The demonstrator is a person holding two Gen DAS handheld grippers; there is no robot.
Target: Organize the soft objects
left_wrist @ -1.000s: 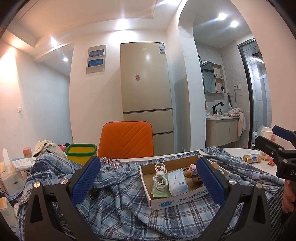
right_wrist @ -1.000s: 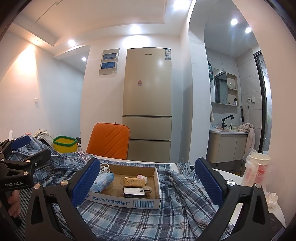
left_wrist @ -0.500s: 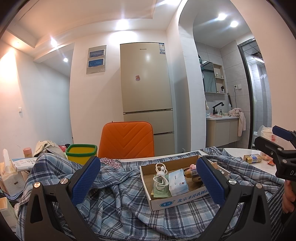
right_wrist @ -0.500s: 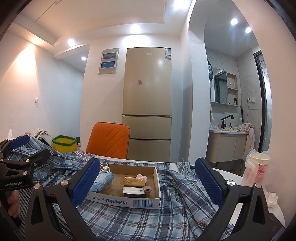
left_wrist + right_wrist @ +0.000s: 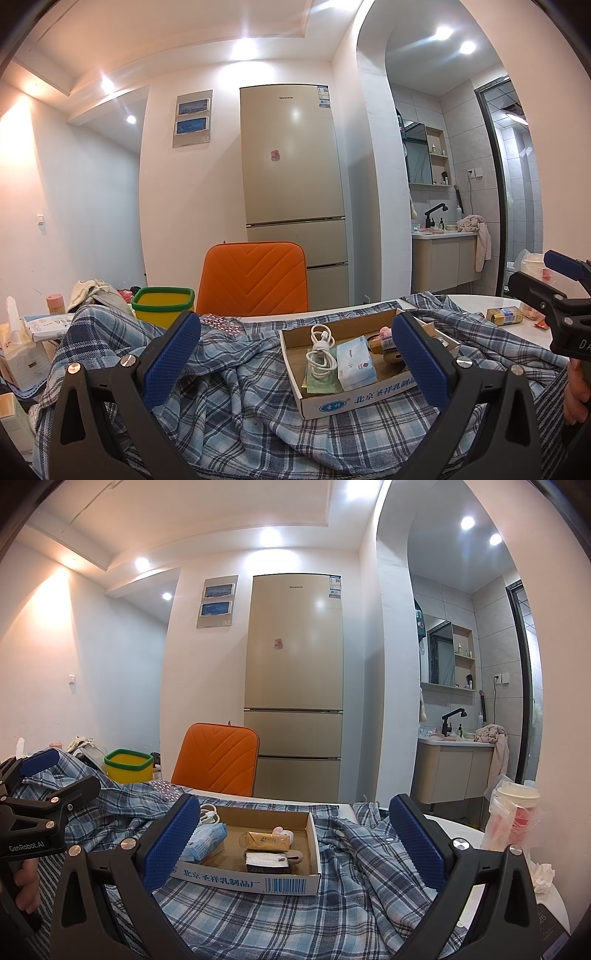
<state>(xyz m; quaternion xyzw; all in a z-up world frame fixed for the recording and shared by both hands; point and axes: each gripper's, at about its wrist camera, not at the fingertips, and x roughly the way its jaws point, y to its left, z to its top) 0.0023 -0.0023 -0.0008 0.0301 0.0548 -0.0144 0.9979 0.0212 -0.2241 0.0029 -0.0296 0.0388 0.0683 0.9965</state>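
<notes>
A blue plaid shirt (image 5: 240, 402) lies crumpled across the white table; it also shows in the right wrist view (image 5: 266, 915). A shallow cardboard box (image 5: 373, 398) sits on top of it, holding a white cable, a tissue pack and small packets; it also shows in the right wrist view (image 5: 258, 877). My left gripper (image 5: 295, 369) is open and empty, low over the shirt near the box. My right gripper (image 5: 295, 849) is open and empty, facing the box from the right side.
An orange chair (image 5: 255, 280) stands behind the table, with a fridge (image 5: 295, 192) beyond. A yellow bin with a green rim (image 5: 162, 304) is at the left. A tissue box (image 5: 16, 354) is at far left. A cup in a plastic bag (image 5: 513, 816) stands at the right.
</notes>
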